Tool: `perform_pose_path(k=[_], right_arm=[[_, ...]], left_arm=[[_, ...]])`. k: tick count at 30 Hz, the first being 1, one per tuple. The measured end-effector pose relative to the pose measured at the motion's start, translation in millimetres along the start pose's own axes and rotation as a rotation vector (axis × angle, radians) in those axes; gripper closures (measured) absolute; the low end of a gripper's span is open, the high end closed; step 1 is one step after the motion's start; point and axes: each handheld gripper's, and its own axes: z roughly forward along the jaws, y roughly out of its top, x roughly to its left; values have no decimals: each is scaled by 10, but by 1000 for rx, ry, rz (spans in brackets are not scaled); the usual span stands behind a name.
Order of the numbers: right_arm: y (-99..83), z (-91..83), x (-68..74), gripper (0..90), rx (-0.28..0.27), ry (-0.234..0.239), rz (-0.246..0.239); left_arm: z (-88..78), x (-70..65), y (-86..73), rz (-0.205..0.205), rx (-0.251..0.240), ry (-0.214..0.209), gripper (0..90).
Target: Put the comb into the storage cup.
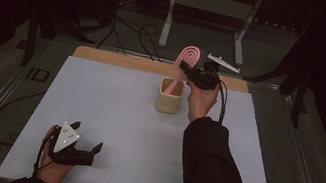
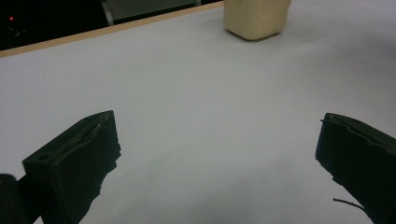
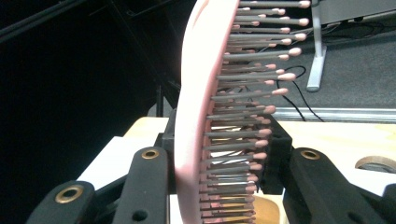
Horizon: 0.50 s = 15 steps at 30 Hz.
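Right gripper view puts us at the right hand-held gripper (image 3: 219, 172), whose two black jaws are pressed on a pink oval plastic hairbrush with grey, pink-tipped bristles (image 3: 194, 116): one jaw on the smooth back, the other on the bristle side. We see in the high view that this hand-held gripper (image 1: 186, 68) holds the brush head upright above a small cream square cup (image 1: 169, 101), and the pink handle already goes down into the cup's mouth. The cup stands toward the far edge of the pale grey worktop (image 1: 111, 113).

We judge that the step in hand is standing the brush in the cup, or lifting it out; we cannot tell which. If it is going in, the next move calls for lowering until the handle rests on the bottom, then opening the jaws without tipping the light cup.

The left hand-held gripper (image 1: 85, 146) rests on the near left of the worktop, jaws wide and empty, well apart from the cup.
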Motion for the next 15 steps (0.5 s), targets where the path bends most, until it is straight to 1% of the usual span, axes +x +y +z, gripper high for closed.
perform_pose_path(k=[6, 15], right_arm=[[-47, 21, -9, 633, 7, -7, 1], [-99, 46, -16, 632, 20, -8, -10]], left_arm=[[2, -2, 0, 0, 0, 0, 3], [7, -5, -2, 1, 1, 0, 2]])
